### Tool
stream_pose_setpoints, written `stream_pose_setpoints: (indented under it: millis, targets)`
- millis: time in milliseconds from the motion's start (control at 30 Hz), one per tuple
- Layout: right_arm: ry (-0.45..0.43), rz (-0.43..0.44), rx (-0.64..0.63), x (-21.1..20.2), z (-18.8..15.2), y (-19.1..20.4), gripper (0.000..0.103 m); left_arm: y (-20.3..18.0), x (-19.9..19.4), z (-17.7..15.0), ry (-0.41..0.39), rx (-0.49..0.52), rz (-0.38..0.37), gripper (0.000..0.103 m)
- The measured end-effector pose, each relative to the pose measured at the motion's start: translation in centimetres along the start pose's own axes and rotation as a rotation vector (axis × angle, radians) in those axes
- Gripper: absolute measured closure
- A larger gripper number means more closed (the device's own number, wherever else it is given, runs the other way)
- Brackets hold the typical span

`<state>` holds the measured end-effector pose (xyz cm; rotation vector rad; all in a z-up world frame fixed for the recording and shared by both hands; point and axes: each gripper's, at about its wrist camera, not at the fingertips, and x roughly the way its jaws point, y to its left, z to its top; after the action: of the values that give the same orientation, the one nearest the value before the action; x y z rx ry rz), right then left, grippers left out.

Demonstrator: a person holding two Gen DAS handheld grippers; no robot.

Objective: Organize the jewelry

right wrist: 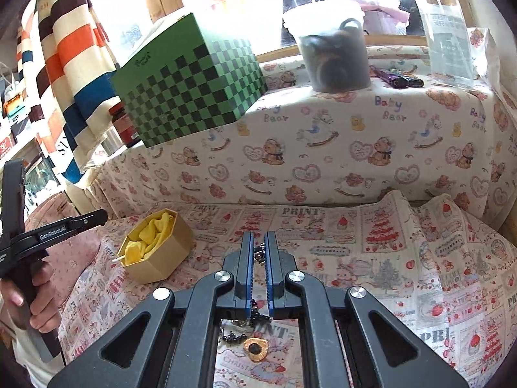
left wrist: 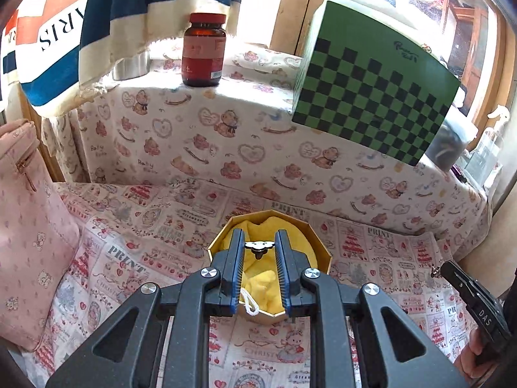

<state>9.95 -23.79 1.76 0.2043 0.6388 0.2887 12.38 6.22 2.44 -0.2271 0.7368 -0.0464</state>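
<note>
Printed cloth tabletop: left claw (left wrist: 260, 249) pinches a small, light charm (left wrist: 259, 245) above the box (left wrist: 323, 252); right claw (right wrist: 260, 252) clamps a limp beaded chain (right wrist: 258, 315), best gripped mid-strand.

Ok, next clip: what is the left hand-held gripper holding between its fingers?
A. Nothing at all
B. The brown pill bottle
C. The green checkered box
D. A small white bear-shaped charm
D: in the left wrist view, the left hand-held gripper pinches a small white bear-shaped charm just above the gold box lined with yellow cloth.
</note>
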Motion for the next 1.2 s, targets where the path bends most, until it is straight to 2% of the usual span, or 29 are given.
stream_pose_setpoints:
  millis: [100, 233, 300, 333, 533, 633, 700, 767, 967, 1033, 1100, 1133, 1200]
  targets:
    - [-0.023, 0.008, -0.035, -0.2, -0.1, 0.9, 0.096, 1.2, 1.4, 0.1, 0.038, -0.039, -0.062, 0.085]
    - [-0.053, 0.024, -0.039, -0.7, 0.2, 1.8, 0.096, 1.5, 2.1, 0.2, 0.043, -0.034, -0.089, 0.085]
    - [-0.052, 0.035, -0.038, -0.6, 0.5, 2.4, 0.096, 1.5, 1.9, 0.2, 0.034, -0.042, -0.101, 0.081]
    - [-0.049, 0.042, -0.045, -0.4, 0.6, 2.8, 0.096, 1.5, 1.6, 0.3, 0.023, -0.039, -0.095, 0.076]
    - [-0.018, 0.089, -0.125, 1.3, 1.5, 7.6, 0.096, 2.6, -1.1, 1.1, -0.07, -0.082, -0.042, 0.066]
    - [0.01, 0.134, -0.15, 3.0, 2.0, 10.2, 0.096, 3.1, -2.6, 1.7, -0.132, -0.098, 0.047, 0.063]
    - [0.04, 0.161, -0.149, 4.5, 2.2, 11.7, 0.096, 3.2, -3.5, 1.8, -0.173, -0.101, 0.135, 0.062]
    - [0.069, 0.18, -0.152, 6.1, 2.2, 13.1, 0.096, 3.3, -4.0, 2.1, -0.203, -0.097, 0.182, 0.06]
    - [0.083, 0.161, -0.163, 8.8, 2.2, 15.7, 0.095, 4.5, -4.1, 2.5, -0.198, -0.125, 0.177, 0.057]
    - [0.088, 0.149, -0.161, 9.1, 2.3, 15.9, 0.087, 4.6, -4.3, 2.5, -0.204, -0.129, 0.178, 0.054]
    - [0.085, 0.129, -0.155, 8.9, 2.5, 15.8, 0.059, 4.4, -4.5, 2.5, -0.212, -0.125, 0.174, 0.051]
    - [0.071, 0.122, -0.155, 8.5, 2.6, 15.5, 0.055, 4.1, -4.7, 2.5, -0.218, -0.118, 0.174, 0.05]
    - [0.035, 0.087, -0.163, 7.3, 2.6, 15.0, 0.055, 3.5, -5.1, 2.3, -0.234, -0.096, 0.178, 0.048]
